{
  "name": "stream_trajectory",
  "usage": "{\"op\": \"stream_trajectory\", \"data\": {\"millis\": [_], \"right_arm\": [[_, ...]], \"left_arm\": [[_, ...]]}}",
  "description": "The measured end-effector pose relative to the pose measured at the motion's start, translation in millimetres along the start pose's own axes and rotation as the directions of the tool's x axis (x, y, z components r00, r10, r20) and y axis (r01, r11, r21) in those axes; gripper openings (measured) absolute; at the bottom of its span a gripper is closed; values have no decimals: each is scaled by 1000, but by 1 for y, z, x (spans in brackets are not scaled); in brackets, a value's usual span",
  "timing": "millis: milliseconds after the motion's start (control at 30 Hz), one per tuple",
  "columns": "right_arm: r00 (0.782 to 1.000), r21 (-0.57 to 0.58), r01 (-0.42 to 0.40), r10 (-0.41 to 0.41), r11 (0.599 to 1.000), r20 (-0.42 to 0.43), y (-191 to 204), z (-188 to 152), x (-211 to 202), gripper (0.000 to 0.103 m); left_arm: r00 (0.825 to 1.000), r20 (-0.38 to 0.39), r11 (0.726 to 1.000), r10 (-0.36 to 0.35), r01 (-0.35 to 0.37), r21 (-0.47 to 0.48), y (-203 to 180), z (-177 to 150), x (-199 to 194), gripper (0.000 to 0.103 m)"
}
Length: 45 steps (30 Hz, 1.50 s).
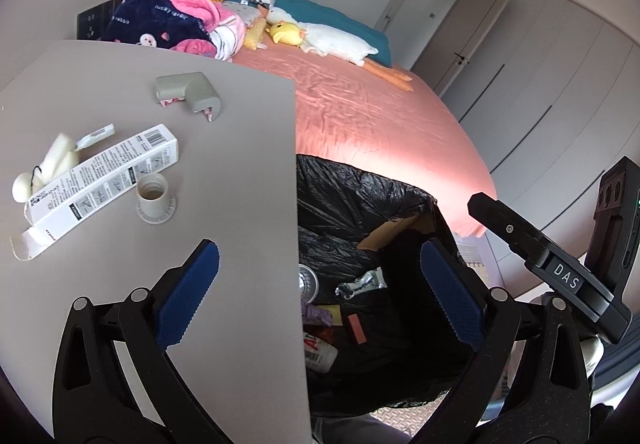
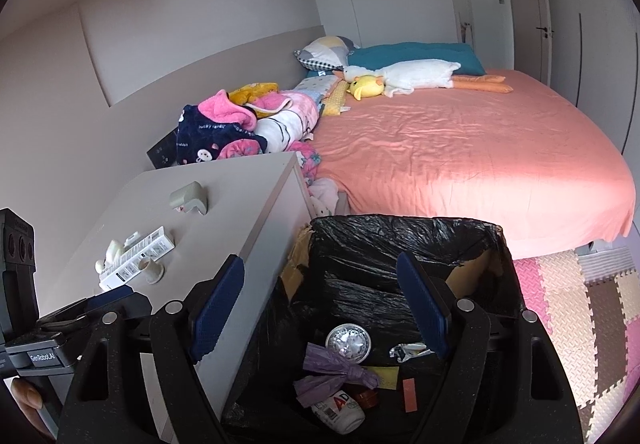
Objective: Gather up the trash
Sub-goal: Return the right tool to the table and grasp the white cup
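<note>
A black-lined bin [image 2: 404,244] stands between the grey nightstand [image 2: 224,212] and the bed; inside lie a silver lid [image 2: 348,338], purple wrap [image 2: 340,370], a white bottle [image 2: 340,414] and foil [image 2: 406,351]. On the nightstand [image 1: 240,148] lie a white printed box [image 1: 104,168], a small grey cap [image 1: 155,196], a grey corner guard [image 1: 191,94] and a white figure [image 1: 48,164]. My left gripper [image 1: 320,296] is open and empty, straddling the nightstand edge and the bin [image 1: 360,212]. My right gripper [image 2: 324,308] is open and empty above the bin.
A bed with a pink sheet [image 2: 460,160] sits behind the bin, with plush toys [image 2: 400,78], pillows and piled clothes [image 2: 240,128]. Foam floor mats [image 2: 580,304] lie at right. Wardrobe doors [image 1: 540,56] line the far wall.
</note>
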State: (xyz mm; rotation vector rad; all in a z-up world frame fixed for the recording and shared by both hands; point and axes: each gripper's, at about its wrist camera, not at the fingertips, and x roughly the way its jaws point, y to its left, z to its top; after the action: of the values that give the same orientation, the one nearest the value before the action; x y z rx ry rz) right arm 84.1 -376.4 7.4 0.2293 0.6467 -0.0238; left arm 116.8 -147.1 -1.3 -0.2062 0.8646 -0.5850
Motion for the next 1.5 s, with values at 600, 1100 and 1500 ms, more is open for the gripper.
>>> {"op": "stream_trajectory", "data": {"millis": [600,1100,1500], "right_arm": [[993,-129,-100,90,987,-80,67,-9,38,79],[974,-228,-191,155,955,-166,120,-19,69,78],[949,-259,-272,215,927,-229,153,-21,92,72]], "left_arm": [[995,43,993,88,-84,-80,62,2,-29,97],[994,33,991,108,-105,-80,94,7,-33,97],[991,28,990,130,-128,-61,107,15,-32,97]]}}
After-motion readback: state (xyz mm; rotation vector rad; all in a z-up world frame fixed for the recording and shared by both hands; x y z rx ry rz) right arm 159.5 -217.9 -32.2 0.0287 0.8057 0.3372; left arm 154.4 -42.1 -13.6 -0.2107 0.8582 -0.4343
